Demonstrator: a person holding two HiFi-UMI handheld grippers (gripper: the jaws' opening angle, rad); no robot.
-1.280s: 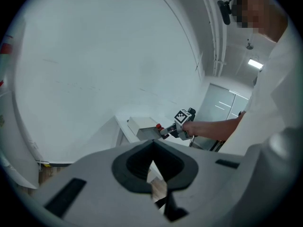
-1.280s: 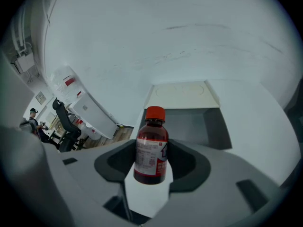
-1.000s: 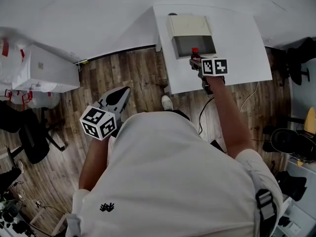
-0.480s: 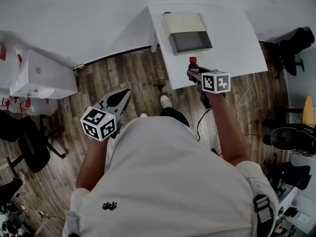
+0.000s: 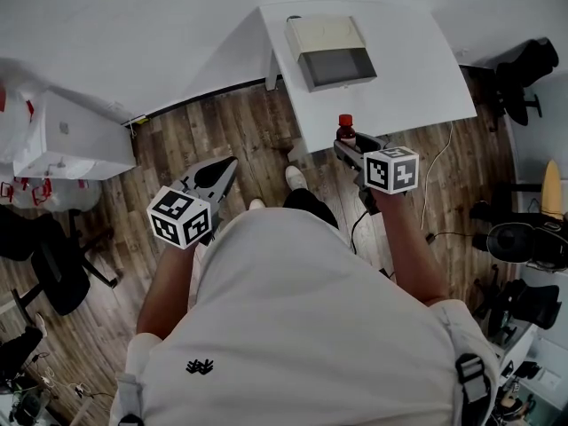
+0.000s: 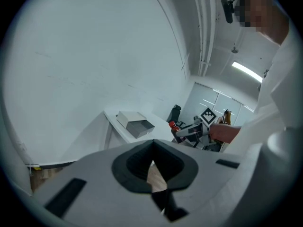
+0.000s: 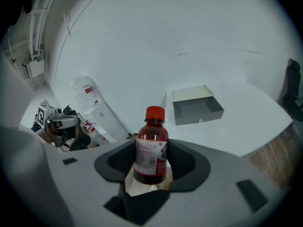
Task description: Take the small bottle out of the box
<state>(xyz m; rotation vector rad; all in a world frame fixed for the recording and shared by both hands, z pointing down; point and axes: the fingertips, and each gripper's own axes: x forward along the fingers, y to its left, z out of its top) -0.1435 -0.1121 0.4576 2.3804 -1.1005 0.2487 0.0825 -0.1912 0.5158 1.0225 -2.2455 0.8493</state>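
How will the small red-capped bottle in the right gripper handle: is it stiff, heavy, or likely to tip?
The small bottle is probably stiff: the right gripper holds it upright with no dent. Dark liquid fills it to the neck, so it is likely heavy for its size. Tall and narrow, it may tip if nudged.

Small upright bottle [image 7: 150,148], dark red liquid, red cap, well apart from open box [image 7: 196,105]

White table [image 5: 417,74] just ahead of the right gripper [image 5: 349,147]; wooden floor [image 5: 222,131] beneath; black office chair [image 5: 524,69] off right.
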